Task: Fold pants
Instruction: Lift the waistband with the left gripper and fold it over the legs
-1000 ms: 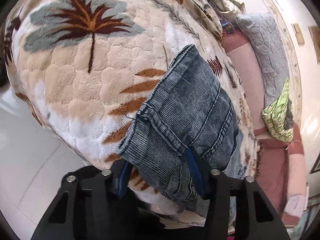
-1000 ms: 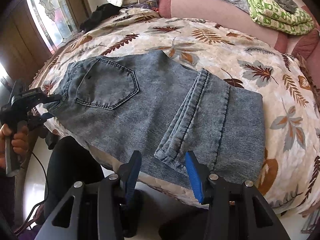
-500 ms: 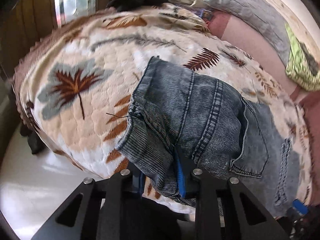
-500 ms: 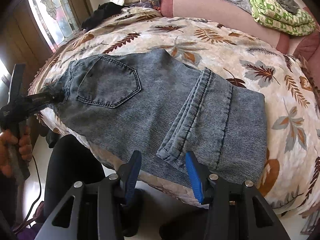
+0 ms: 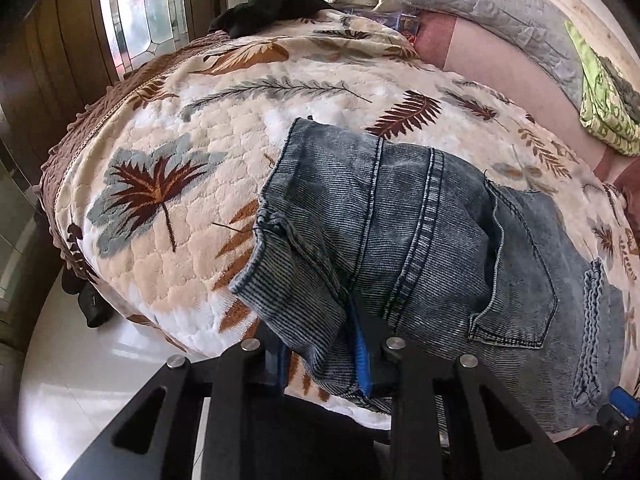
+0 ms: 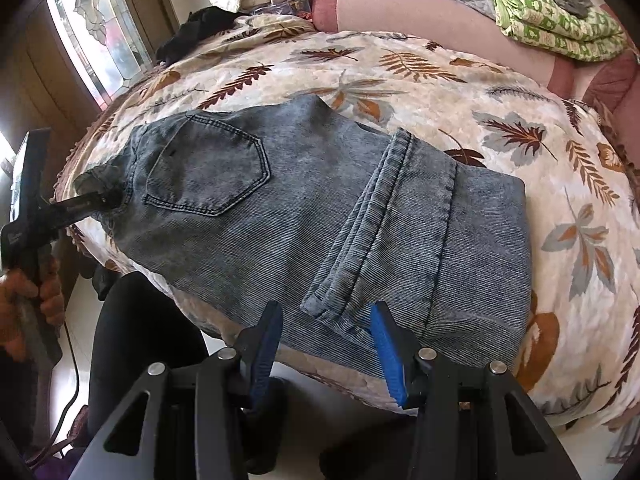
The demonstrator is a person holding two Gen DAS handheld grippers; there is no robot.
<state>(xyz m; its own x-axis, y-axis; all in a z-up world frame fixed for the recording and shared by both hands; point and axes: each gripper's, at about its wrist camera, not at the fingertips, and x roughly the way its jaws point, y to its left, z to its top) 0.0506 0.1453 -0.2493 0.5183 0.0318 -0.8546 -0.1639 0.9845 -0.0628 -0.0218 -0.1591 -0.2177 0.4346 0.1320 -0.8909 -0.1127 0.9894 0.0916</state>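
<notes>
Blue-grey jeans (image 6: pixel 304 208) lie folded on the leaf-patterned blanket (image 6: pixel 440 80), back pocket up, with the leg hems (image 6: pixel 384 224) doubled back over the middle. My left gripper (image 5: pixel 320 344) is shut on the waistband corner (image 5: pixel 296 300) at the near bed edge. In the right wrist view that left gripper (image 6: pixel 106 200) grips the same corner at far left, held by a hand (image 6: pixel 24 292). My right gripper (image 6: pixel 326 344) stands open, the hem's near end just ahead of its blue pads (image 6: pixel 386 356), not pressed. One blue right pad (image 5: pixel 622 400) shows in the left wrist view.
A grey quilted pillow (image 5: pixel 500 12), a green patterned cloth (image 6: pixel 560 20) and a black garment (image 5: pixel 272 8) lie at the bed's far side. A stained-glass window (image 5: pixel 144 12) is at the left. White floor (image 5: pixel 80 360) and a black-clad leg (image 6: pixel 136 340) lie below the bed edge.
The left gripper's jaws closed onto the waistband corner, and it rolled and rose, lifting that corner slightly. The right gripper and the hems stayed still.
</notes>
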